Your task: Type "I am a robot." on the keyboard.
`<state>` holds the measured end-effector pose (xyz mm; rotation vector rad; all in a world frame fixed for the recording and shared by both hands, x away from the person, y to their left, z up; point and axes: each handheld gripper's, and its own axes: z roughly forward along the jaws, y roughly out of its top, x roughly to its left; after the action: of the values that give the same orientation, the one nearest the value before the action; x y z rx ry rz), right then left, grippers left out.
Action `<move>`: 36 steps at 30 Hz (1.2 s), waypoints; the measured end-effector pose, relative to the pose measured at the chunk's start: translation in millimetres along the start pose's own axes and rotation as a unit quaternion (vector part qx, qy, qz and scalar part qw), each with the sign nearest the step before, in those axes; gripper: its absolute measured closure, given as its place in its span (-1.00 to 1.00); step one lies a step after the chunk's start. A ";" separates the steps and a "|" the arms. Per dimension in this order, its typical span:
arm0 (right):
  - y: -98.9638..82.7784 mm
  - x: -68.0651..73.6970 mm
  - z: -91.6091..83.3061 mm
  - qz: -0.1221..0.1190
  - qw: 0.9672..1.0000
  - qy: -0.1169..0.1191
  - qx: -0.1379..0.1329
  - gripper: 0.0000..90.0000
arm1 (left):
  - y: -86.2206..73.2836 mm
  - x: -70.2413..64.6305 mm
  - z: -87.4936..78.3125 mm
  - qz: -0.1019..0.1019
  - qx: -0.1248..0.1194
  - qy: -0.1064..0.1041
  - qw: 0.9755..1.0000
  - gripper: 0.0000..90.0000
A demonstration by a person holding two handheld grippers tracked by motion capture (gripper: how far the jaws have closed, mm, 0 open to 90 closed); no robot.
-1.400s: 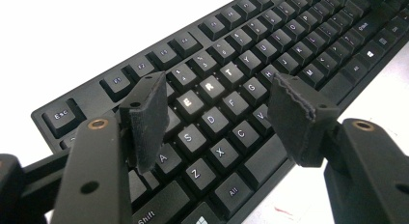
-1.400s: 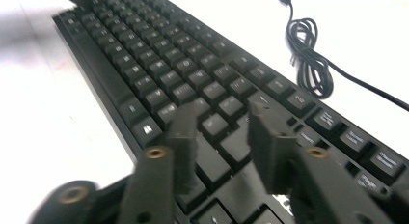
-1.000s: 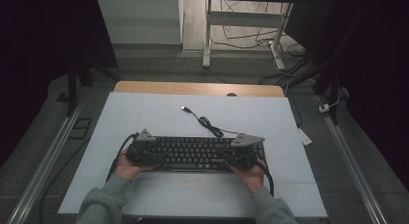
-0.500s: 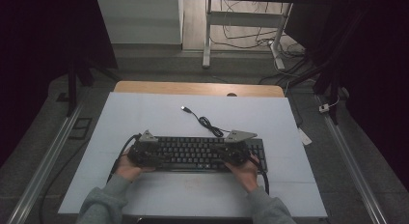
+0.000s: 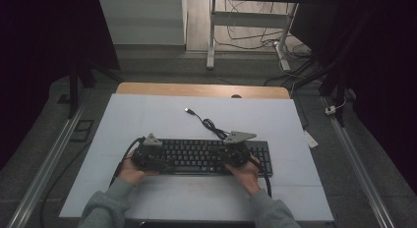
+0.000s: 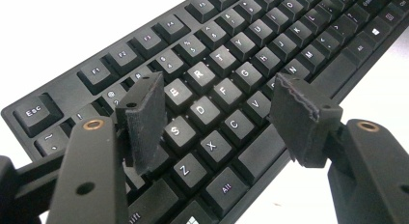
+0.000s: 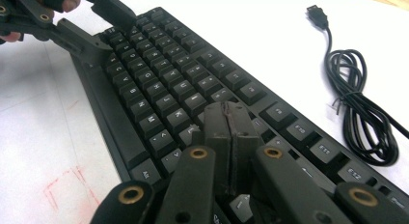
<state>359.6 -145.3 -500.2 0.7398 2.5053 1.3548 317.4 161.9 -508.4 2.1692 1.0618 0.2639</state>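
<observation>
A black keyboard (image 5: 196,156) lies flat on the white table top (image 5: 157,115), near the person's edge and roughly centred, long side across the table. Its cable (image 5: 212,126) runs off the rear edge, bunched in a loose coil just behind the keyboard, with the USB plug (image 5: 188,110) lying free on the table further back. Left gripper (image 5: 147,154) sits over the keyboard's left end, held in the left hand (image 5: 129,171). In the left gripper view its jaws stand wide apart above the letter keys, one pad (image 6: 147,120) over the Q/A column, the other over the B/N area; nothing is clamped between them, and contact with the keycaps cannot be judged from this angle. Right gripper (image 5: 235,154) is over the right half of the keyboard, held in the right hand (image 5: 246,171). In the right gripper view its jaws are closed, pads pressed together with nothing between, tips pointing down at the keys on the right side of the letter block; they appear to touch a keycap, but the tips hide the contact point. The left gripper also shows at the far end of the keyboard in that view.
</observation>
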 end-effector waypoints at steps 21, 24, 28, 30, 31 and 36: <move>9.9 2.1 38.5 -0.008 0.999 0.012 0.039 0.97 | -1.5 -1.1 4.3 0.006 0.013 0.001 1.000 -0.20; 11.1 2.2 41.3 -0.010 0.999 0.011 0.042 0.97 | -1.6 -0.8 4.6 0.006 0.014 0.001 1.000 -0.20; 11.5 2.2 44.8 -0.009 0.999 0.009 0.046 0.97 | -1.8 -0.7 5.5 0.009 0.017 0.000 1.000 -0.20; 11.5 1.9 46.2 -0.011 0.999 0.008 0.049 0.97 | -2.1 -0.6 6.0 0.009 0.018 0.000 1.000 -0.20; 11.6 2.1 46.8 -0.010 0.999 0.007 0.049 0.96 | -2.2 -0.6 6.3 0.007 0.017 0.001 1.000 -0.20; 11.8 2.8 49.5 -0.012 0.999 0.004 0.052 0.96 | -2.4 -0.3 6.4 0.006 0.018 0.001 1.000 -0.20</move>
<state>380.9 -102.5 -518.0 0.7234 2.5996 1.2294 318.6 159.4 -514.7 2.2077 1.0626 0.2537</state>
